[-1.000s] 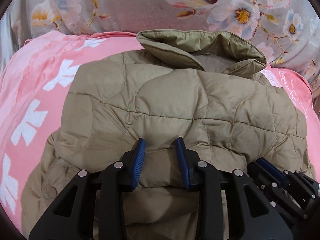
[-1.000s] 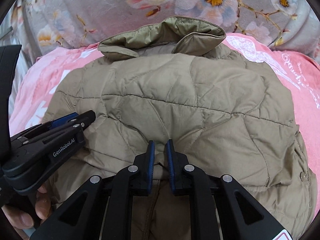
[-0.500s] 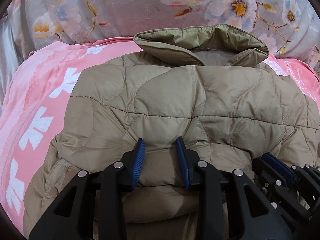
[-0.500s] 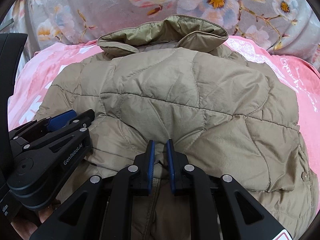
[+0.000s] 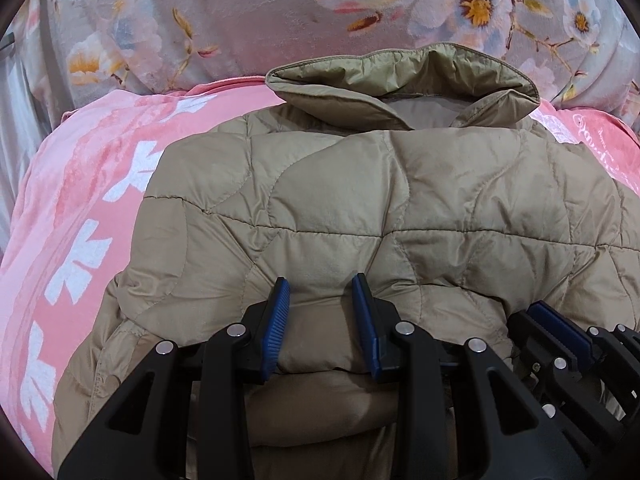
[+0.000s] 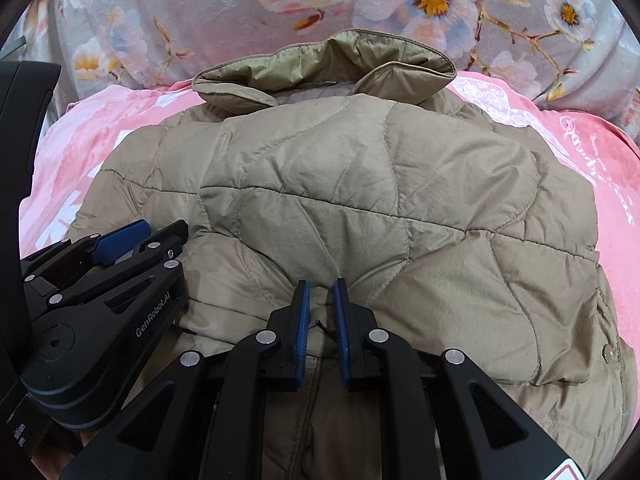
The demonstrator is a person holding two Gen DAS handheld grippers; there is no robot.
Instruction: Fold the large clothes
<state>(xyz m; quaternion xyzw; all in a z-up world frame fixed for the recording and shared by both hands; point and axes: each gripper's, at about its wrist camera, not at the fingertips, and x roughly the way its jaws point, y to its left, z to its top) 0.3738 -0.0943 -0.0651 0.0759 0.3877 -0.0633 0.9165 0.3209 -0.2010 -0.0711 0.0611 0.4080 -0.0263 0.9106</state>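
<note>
Both grippers grip the near folded edge of the quilted jacket (image 5: 400, 208), collar far: left gripper (image 5: 322, 292) jaws wide around a thick roll, right gripper (image 6: 319, 292) jaws pinching tight, likely to carry the fold evenly.

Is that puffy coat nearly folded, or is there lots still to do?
Well along, apparently. The tan jacket lies doubled on the pink blanket, collar at the far end. Both tongs grip the folded-over edge: right tongs pinch it tightly, left tongs clasp a thicker wad. Left: laying that edge down, releasing, perhaps tidying the bulging sides.
</note>
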